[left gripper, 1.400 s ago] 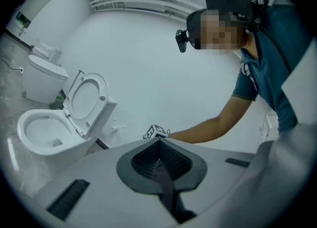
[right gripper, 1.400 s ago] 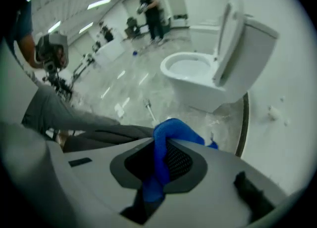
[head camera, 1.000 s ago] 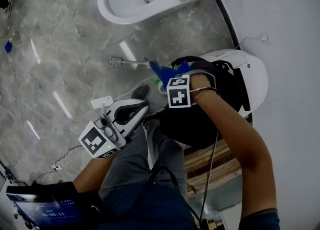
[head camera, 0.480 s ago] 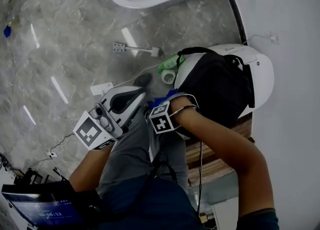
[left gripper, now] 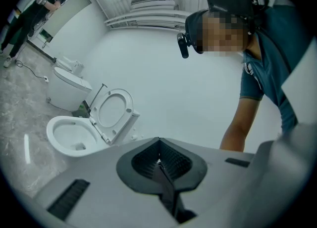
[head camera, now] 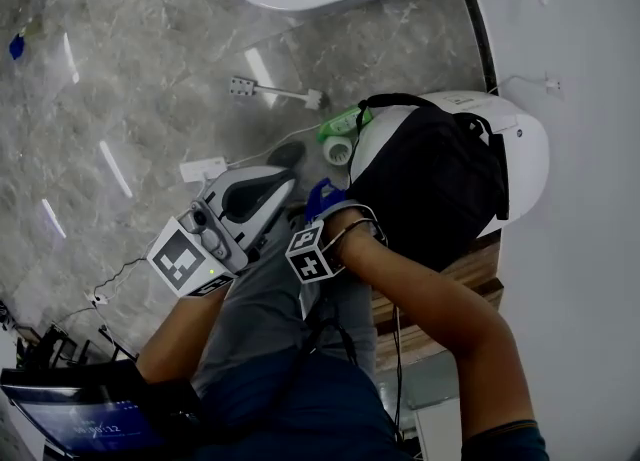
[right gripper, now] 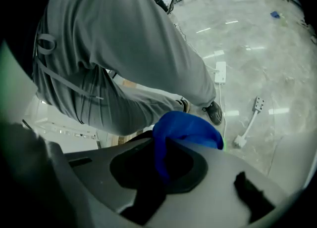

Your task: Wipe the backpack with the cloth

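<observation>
We hold the blue cloth (right gripper: 187, 129) clamped in the jaws of our right gripper (right gripper: 159, 165), just beside the left edge of the black backpack (head camera: 432, 189) that sits on a closed white toilet (head camera: 527, 144), while our left gripper (left gripper: 158, 163) hangs alongside with its jaws together on nothing.

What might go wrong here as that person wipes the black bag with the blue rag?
1. The backpack sits on a rounded toilet lid, and the left gripper, shut and empty, is not steadying it; a firm wipe might slide it off.
2. The right gripper pinches only a fold of the blue cloth, which might pull loose.
3. A green bottle lies close by the backpack and might get knocked away.
</observation>
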